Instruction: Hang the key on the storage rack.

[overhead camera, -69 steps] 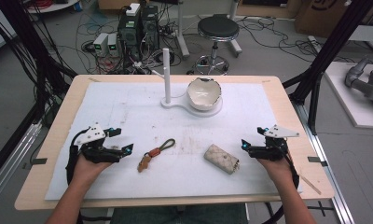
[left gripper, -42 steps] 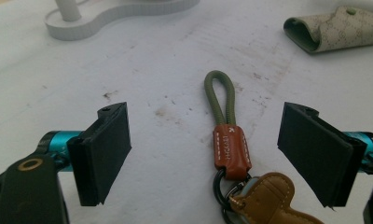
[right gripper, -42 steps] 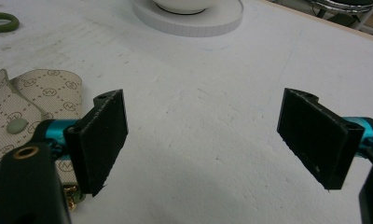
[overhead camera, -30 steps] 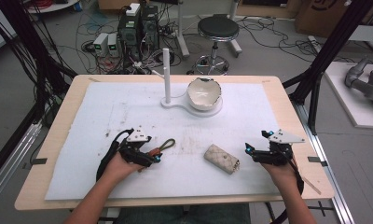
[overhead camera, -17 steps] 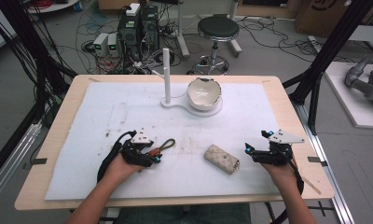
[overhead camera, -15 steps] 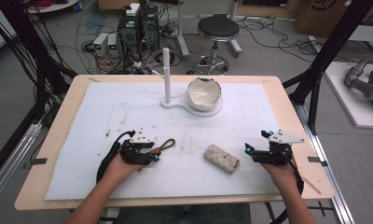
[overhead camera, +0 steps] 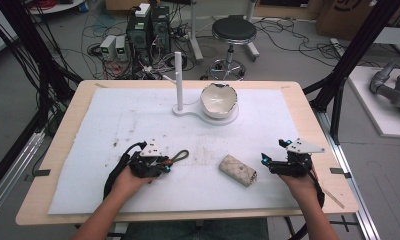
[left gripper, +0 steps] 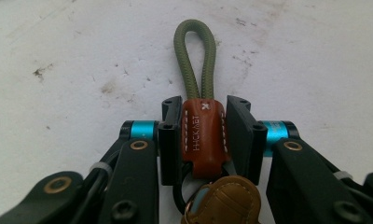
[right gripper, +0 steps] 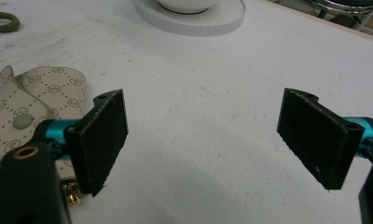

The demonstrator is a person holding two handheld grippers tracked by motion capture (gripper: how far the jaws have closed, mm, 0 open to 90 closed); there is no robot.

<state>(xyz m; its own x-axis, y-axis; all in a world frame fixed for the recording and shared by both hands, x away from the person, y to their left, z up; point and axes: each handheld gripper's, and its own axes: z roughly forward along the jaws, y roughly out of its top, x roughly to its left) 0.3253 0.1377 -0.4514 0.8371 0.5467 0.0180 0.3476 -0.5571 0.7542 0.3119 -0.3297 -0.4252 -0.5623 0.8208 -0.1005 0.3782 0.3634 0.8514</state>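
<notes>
Left gripper view resolves what the high view blurs: left gripper has just closed, pads clamping the brown leather tab of the key strap, olive loop flat on the mat. Left hand low at front-left. Right gripper open over bare mat beside the patterned pouch.

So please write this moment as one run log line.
left gripper: just closed on keychain strap | right gripper: open, nothing between jaws | key pouch: on mat, untouched

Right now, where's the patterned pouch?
In the high view the patterned pouch lies flat on the white mat, front and right of centre, between the two grippers and nearer the right gripper, without touching it.
</notes>
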